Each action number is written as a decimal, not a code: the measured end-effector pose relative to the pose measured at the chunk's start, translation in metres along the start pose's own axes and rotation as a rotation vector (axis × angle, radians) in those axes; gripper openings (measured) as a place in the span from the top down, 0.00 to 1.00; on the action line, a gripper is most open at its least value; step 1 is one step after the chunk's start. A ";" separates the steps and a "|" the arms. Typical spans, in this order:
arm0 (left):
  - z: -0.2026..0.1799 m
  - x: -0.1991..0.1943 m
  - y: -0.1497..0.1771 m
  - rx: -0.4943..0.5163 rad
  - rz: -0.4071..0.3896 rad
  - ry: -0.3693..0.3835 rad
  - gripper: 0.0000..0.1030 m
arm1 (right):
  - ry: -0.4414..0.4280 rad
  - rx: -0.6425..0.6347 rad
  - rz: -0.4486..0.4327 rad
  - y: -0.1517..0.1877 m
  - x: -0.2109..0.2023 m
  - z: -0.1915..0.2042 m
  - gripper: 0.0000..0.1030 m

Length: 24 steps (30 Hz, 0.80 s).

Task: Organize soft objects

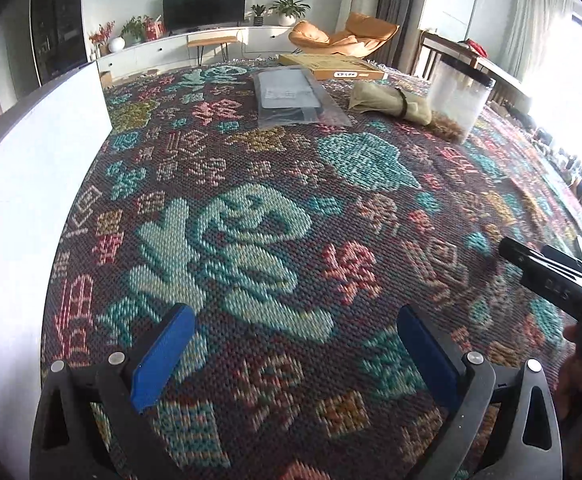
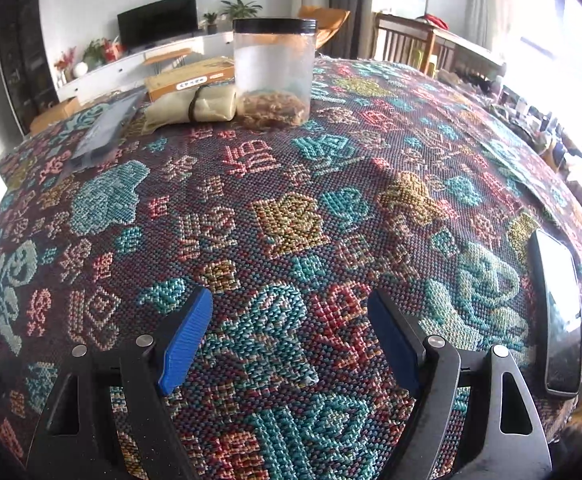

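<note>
A beige rolled cloth bundle (image 1: 389, 101) tied with a dark band lies at the far side of the patterned woven cloth (image 1: 251, 208); it also shows in the right wrist view (image 2: 193, 107). A grey soft item in a clear plastic bag (image 1: 291, 96) lies left of it, also in the right wrist view (image 2: 103, 132). My left gripper (image 1: 293, 320) is open and empty, low over the cloth near its front. My right gripper (image 2: 291, 306) is open and empty, also over the cloth, well short of the bundle.
A clear jar with a black lid (image 2: 274, 68) holding brown bits stands right of the bundle. A flat cardboard box (image 1: 331, 67) lies behind. A phone (image 2: 559, 320) lies at the right. A white panel (image 1: 23, 184) stands at the left. The right gripper's body (image 1: 551, 280) shows at the left view's right edge.
</note>
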<state>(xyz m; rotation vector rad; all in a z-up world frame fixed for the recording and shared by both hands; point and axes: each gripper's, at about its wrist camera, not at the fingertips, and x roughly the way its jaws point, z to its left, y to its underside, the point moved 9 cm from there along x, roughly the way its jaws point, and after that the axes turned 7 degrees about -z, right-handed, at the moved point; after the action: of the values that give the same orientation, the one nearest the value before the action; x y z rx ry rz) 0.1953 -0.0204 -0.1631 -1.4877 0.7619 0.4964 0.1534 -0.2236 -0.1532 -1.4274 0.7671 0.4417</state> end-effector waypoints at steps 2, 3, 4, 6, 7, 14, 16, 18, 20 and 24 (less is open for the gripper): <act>0.002 0.013 -0.005 0.022 0.008 -0.022 0.02 | -0.008 0.008 0.017 0.002 0.005 0.000 0.18; 0.003 0.019 -0.005 0.031 0.026 -0.027 0.02 | -0.011 0.016 0.022 0.002 0.007 -0.001 0.17; 0.004 0.023 -0.006 0.047 0.030 -0.044 0.02 | -0.016 0.024 0.023 0.002 0.008 -0.002 0.17; 0.005 0.026 -0.005 0.060 0.028 -0.049 0.00 | -0.016 0.024 0.025 0.002 0.009 -0.003 0.16; 0.005 0.026 -0.006 0.057 0.026 -0.048 0.00 | -0.016 0.023 0.025 0.003 0.009 -0.003 0.16; 0.006 0.027 -0.006 0.059 0.026 -0.050 0.00 | -0.021 0.021 0.029 0.004 0.008 0.003 0.13; 0.005 0.027 -0.006 0.059 0.026 -0.050 0.00 | -0.024 0.022 0.029 0.004 0.009 0.004 0.12; 0.005 0.027 -0.006 0.059 0.026 -0.051 0.00 | -0.024 0.022 0.030 0.004 0.008 0.006 0.12; 0.006 0.027 -0.006 0.059 0.026 -0.051 0.00 | -0.024 0.023 0.030 0.004 0.008 0.006 0.12; 0.005 0.028 -0.006 0.058 0.028 -0.049 0.00 | -0.025 0.022 0.030 0.004 0.008 0.006 0.11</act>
<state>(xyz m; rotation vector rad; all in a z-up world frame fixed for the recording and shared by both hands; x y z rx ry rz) 0.2197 -0.0203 -0.1794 -1.4077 0.7534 0.5262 0.1577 -0.2188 -0.1618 -1.3887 0.7720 0.4721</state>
